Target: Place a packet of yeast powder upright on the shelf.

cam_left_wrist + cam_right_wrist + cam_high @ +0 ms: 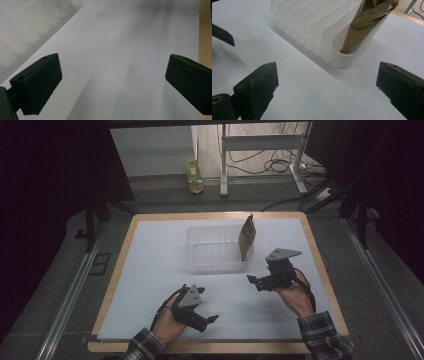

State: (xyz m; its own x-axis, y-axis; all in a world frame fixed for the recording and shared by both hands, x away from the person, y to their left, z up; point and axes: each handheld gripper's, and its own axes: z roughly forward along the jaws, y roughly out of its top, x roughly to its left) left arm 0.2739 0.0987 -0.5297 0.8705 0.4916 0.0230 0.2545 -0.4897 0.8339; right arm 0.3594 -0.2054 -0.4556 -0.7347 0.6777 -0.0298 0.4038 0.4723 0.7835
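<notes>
While both claws, left claw (pixel 209 319) and right claw (pixel 254 280), gape wide and empty, a crinkled brown pouch (pixel 247 237) stands in the clear ribbed plastic tub (pixel 212 261).

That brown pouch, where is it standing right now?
The brown pouch stands upright inside the clear plastic bin, against its right end, beyond the right hand-held gripper in the high view.

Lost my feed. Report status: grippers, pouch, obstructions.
Left gripper and right gripper open, empty, over the table. Brown pouch upright in clear bin, right end. Nothing between grippers and bin.
</notes>
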